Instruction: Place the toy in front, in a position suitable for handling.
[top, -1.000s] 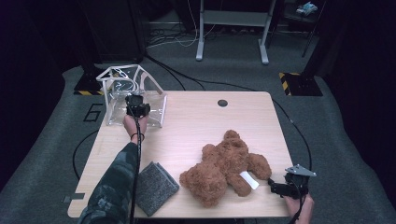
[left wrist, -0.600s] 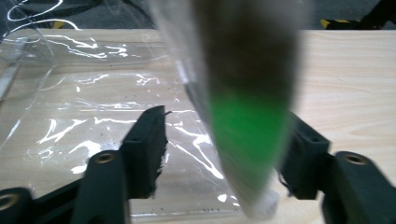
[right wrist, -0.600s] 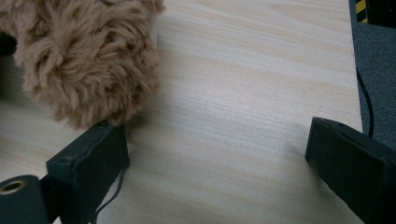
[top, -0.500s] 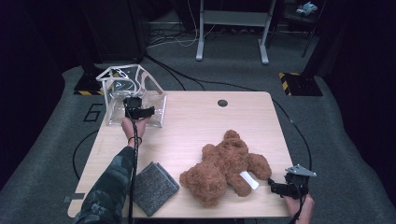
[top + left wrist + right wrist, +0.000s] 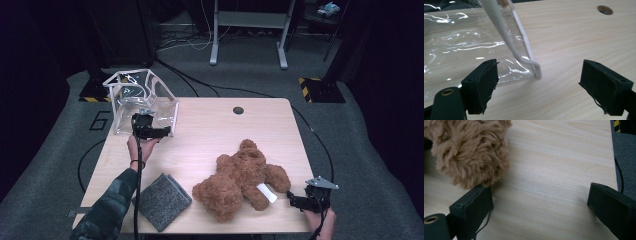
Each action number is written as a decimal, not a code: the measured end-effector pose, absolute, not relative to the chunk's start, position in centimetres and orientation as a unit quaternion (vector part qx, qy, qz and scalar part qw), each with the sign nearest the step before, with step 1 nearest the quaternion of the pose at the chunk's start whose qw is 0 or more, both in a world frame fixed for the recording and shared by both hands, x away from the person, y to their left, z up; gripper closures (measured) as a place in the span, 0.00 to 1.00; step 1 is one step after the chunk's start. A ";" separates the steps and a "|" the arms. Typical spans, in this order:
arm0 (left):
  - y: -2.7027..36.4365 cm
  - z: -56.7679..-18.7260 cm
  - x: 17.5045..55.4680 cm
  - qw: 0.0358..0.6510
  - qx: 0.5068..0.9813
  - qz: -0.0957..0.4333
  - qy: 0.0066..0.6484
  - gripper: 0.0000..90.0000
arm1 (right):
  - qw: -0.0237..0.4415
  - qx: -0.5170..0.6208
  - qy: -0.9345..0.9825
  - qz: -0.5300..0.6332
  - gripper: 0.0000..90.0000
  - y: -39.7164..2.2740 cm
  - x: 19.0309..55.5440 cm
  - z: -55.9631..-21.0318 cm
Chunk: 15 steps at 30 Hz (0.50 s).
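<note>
- Bag: clear plastic with white trim, standing at the tabletop's far left corner. It looks light, floppy and slick, so I judge the stiffer white edging or a handle strap the best hold; the film alone would likely slip or crumple.
- Left hand-held gripper: just at the bag's near right corner. Its jaws have just been opening and now stand wide, with nothing between them but bare wood; in the left gripper view the bag's corner lies just beyond the pads.
- Cloth: grey, folded, well in front of the bag near the front edge; soft and limp.
- Bear: brown plush, far to the bag's right; light and squashy. Its white tag may carry print, but it is too small to read.
- Right hand-held gripper: jaws wide apart and empty, one pad touching the bear's fur.
- A "6" is marked on the floor left of the bag.
</note>
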<state>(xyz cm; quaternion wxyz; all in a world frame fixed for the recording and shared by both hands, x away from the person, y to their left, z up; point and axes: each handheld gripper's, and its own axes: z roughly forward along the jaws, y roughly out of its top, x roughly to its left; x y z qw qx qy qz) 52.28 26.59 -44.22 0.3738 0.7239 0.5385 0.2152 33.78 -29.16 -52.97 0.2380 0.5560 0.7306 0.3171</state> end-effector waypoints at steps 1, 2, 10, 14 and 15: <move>26.6 -44.2 51.9 0.375 0.729 0.215 0.530 0.15 | 0.238 0.557 0.730 0.317 0.06 -29.1 33.8 -53.0; 26.4 -44.2 51.1 0.383 0.729 0.212 0.526 0.15 | 0.239 0.557 0.729 0.317 0.06 -29.1 33.8 -53.0; 26.7 -44.7 47.8 0.382 0.752 0.193 0.500 0.14 | 0.240 0.563 0.725 0.315 0.07 -29.0 33.8 -52.9; 27.0 -45.3 46.4 0.383 0.757 0.183 0.496 0.13 | 0.237 0.562 0.728 0.312 0.07 -29.1 33.8 -52.8; 27.0 -45.3 46.0 0.381 0.759 0.183 0.495 0.13 | 0.235 0.561 0.730 0.312 0.07 -29.1 33.8 -52.8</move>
